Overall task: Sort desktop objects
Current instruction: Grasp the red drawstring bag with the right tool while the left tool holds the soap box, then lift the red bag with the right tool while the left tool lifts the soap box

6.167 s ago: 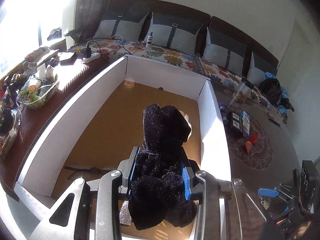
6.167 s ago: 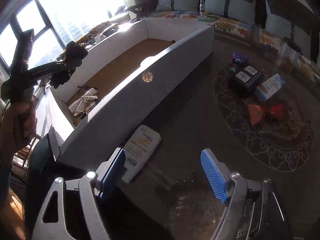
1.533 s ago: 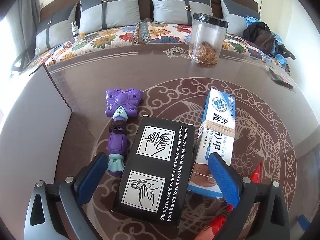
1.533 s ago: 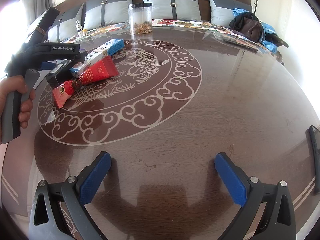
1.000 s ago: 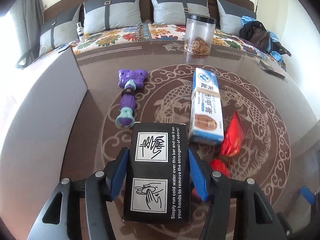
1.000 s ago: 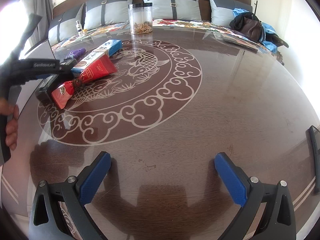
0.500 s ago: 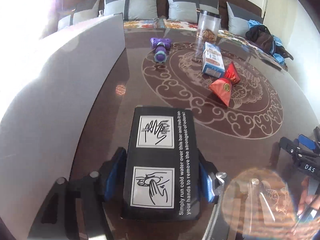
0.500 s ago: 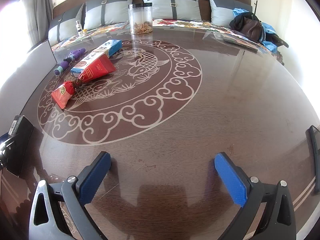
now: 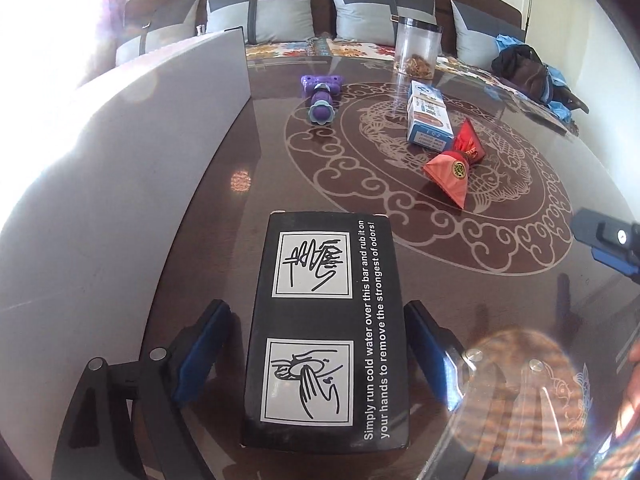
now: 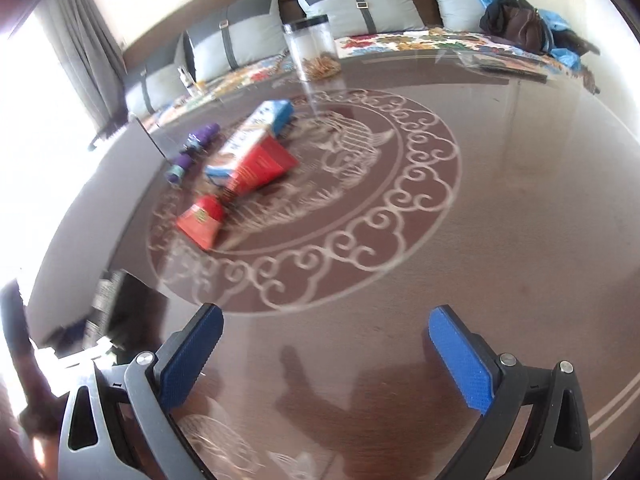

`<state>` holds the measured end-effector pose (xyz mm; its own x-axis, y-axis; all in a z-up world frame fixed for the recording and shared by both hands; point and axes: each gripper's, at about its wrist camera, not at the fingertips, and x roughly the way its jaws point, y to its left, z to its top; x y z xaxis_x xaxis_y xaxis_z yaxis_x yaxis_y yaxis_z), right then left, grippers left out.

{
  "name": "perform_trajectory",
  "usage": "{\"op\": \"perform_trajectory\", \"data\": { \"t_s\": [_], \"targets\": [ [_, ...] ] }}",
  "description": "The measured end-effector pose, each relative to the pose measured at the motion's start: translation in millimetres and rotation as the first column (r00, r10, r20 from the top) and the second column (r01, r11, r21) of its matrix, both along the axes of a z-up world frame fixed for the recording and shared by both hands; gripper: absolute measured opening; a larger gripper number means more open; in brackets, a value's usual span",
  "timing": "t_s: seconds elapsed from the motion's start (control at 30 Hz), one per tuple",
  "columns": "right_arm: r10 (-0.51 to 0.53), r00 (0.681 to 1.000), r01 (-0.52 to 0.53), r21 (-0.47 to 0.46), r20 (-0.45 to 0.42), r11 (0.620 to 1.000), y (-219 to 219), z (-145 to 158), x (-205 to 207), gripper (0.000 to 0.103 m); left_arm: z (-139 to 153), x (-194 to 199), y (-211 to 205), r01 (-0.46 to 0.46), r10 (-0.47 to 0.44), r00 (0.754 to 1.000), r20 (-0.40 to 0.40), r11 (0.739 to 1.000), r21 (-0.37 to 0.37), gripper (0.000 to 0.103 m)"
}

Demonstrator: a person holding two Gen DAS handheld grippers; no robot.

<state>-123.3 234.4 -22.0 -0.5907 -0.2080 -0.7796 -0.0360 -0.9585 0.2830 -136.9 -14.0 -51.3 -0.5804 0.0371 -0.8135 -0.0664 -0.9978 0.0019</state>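
Black cardboard, printed with two white hand-washing pictures and a line of white text, makes up the flat box [image 9: 326,332] lying on the dark brown glossy worktop [image 9: 460,292] between the blue pads of the left gripper [image 9: 318,356]. Its jaws are opening, and a narrow gap shows on each side between pad and box, so nothing is pinched. Just to the left of that gripper runs the tall white wall of a large cardboard carton [image 9: 120,168]. Ahead of it, well apart, lie a purple plastic toy wand [image 9: 320,98], a blue-and-white carton [image 9: 428,120] and a red paper packet [image 9: 456,164], the last two touching, all within the pale scrollwork circle on the worktop. Farther ahead stands a clear plastic jar with a dark lid [image 9: 416,48].

Off to the right, the right gripper [image 10: 326,354] hangs over bare worktop with its jaws spread wide and nothing between them; the view from it is blurred.
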Motion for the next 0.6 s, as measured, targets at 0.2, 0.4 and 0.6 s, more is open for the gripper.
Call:
{"op": "perform_trajectory", "data": {
  "t_s": [0.2, 0.4, 0.6],
  "targets": [
    [0.040, 0.991, -0.038, -0.022, 0.128, 0.999, -67.5, -10.4, -88.7, 0.102, 0.4, 1.0, -0.1, 0.001, -0.001, 1.000, -0.001, 1.000, 0.001, 0.088],
    [0.123, 0.981, -0.151, 0.192, 0.150, 0.970, -115.8, -15.5, -119.0, 0.069, 0.5, 1.9, -0.1, 0.002, -0.002, 1.000, -0.002, 1.000, 0.001, 0.088],
    [0.242, 0.967, -0.256, 0.288, 0.082, 0.923, -97.3, -15.4, -88.5, 0.041, 1.0, 2.1, -0.2, 0.002, -0.002, 1.000, -0.002, 1.000, 0.001, 0.088]
  ]
}}
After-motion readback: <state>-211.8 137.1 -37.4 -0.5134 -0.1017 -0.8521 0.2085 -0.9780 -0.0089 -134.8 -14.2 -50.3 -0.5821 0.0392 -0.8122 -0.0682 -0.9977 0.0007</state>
